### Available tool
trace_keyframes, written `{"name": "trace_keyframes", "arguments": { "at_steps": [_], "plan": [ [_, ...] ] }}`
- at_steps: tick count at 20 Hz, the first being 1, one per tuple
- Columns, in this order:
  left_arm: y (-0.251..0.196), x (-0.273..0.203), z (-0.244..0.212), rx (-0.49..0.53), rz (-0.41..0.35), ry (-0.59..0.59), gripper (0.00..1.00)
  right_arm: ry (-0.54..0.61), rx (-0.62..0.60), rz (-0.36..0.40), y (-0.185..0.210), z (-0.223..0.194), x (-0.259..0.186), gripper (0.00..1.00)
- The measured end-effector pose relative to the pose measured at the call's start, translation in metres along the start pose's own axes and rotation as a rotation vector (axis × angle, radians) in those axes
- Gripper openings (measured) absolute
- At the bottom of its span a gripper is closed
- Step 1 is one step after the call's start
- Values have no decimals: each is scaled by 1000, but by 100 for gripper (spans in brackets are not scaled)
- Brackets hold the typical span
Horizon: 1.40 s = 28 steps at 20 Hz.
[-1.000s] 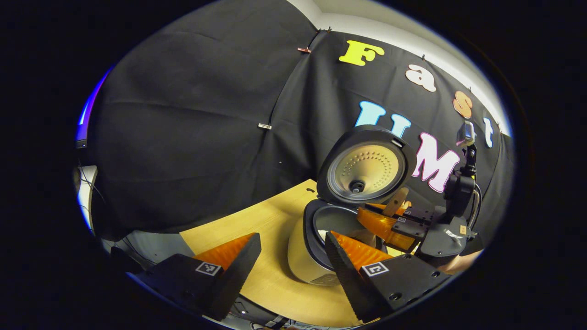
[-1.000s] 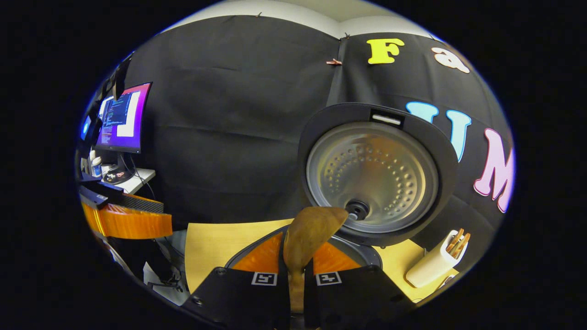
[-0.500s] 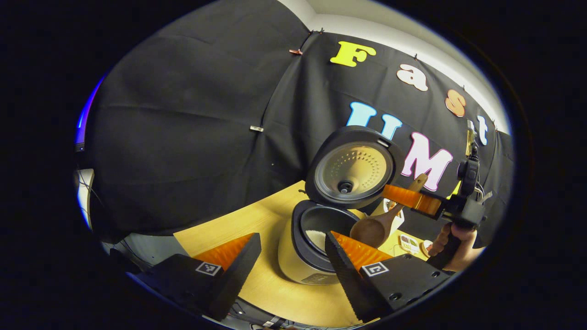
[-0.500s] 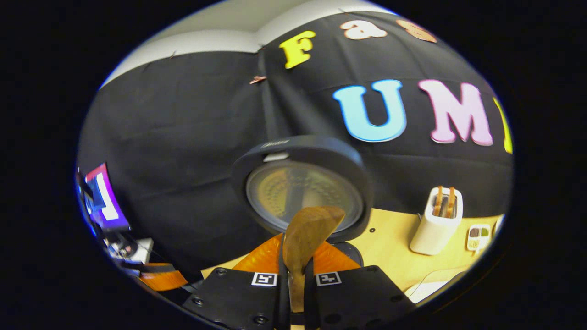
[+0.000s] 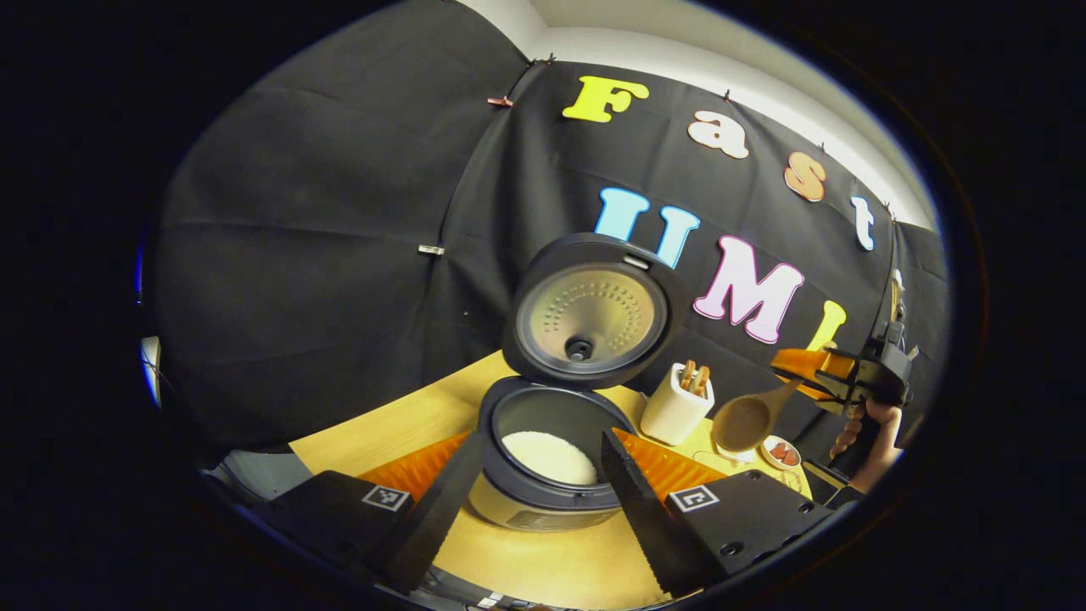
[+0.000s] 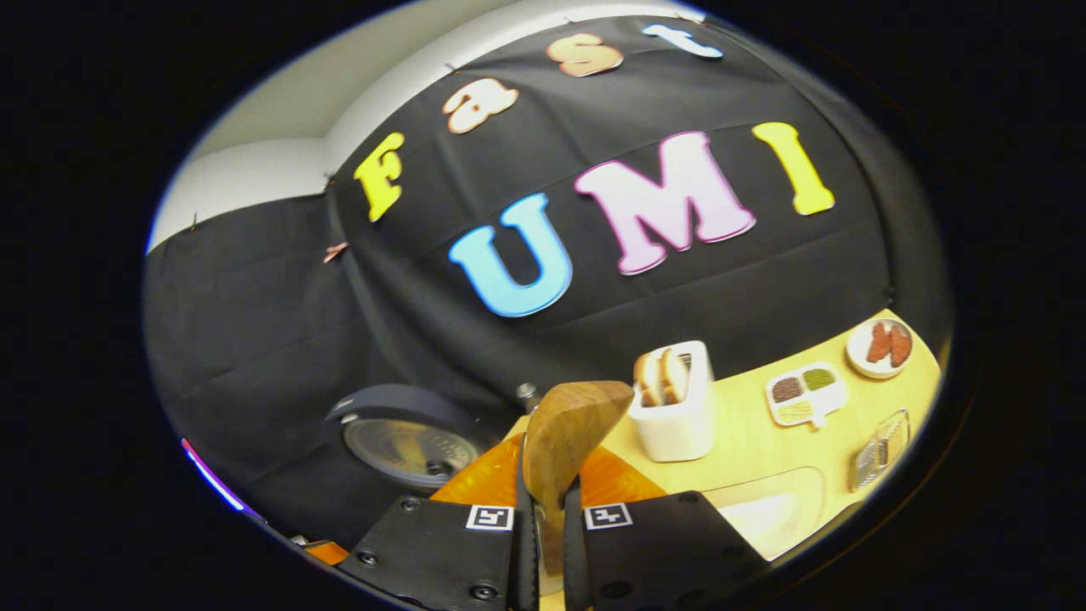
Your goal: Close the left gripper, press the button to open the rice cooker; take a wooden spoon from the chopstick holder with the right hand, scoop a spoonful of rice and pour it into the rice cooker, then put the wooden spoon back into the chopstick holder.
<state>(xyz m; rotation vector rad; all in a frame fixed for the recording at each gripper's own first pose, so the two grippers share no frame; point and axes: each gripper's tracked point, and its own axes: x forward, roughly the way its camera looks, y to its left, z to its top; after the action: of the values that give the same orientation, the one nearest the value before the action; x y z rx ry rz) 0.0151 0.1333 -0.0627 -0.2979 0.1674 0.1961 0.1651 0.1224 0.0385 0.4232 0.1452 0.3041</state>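
The rice cooker (image 5: 543, 475) stands with its mouth unobstructed from above, but its raised lid (image 5: 594, 312) walls off the back. Just right of the cooker the chopstick holder (image 5: 676, 405) narrows the gap, its slots partly taken by utensils. Farther right of the cooker small dishes (image 6: 880, 347) and a clear container (image 6: 768, 509) crowd the table (image 5: 407, 420); left of it the wood lies bare.

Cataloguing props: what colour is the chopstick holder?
White; the chopstick holder shows best in the right gripper view.

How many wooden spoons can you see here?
1 clearly: the wooden spoon held in the right gripper beside the chopstick holder. Wooden pieces in the holder may be others.
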Motion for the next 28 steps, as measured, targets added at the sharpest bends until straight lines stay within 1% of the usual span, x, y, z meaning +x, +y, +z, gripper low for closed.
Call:
{"name": "trace_keyframes", "arguments": {
  "at_steps": [5, 9, 11, 13, 16, 19, 22, 25, 28],
  "plan": [
    [-26, 5, 9, -10, 18, -35, 95, -105, 72, -210, -126, 58, -32, 15],
    [-37, 13, 20, -1, 55, -65, 95, -164, 147, -380, -232, 78, -62, 16],
    [-38, 16, 26, 25, 93, -76, 95, -174, 189, -448, -274, 80, -77, 16],
    [-38, 16, 35, 52, 135, -102, 95, -169, 215, -501, -309, 75, -81, 16],
    [-39, 10, 48, 55, 191, -155, 95, -144, 232, -555, -349, 63, -87, 16],
    [-47, 7, 54, 58, 221, -179, 95, -97, 252, -584, -375, 40, -80, 16],
    [-55, 6, 58, 76, 253, -189, 95, -52, 232, -596, -390, 21, -69, 16],
    [-63, 6, 62, 83, 276, -203, 95, -32, 197, -600, -401, 14, -57, 16],
    [-69, 7, 70, 85, 279, -222, 95, 24, 191, -599, -406, -8, -45, 16]
  ]
}}
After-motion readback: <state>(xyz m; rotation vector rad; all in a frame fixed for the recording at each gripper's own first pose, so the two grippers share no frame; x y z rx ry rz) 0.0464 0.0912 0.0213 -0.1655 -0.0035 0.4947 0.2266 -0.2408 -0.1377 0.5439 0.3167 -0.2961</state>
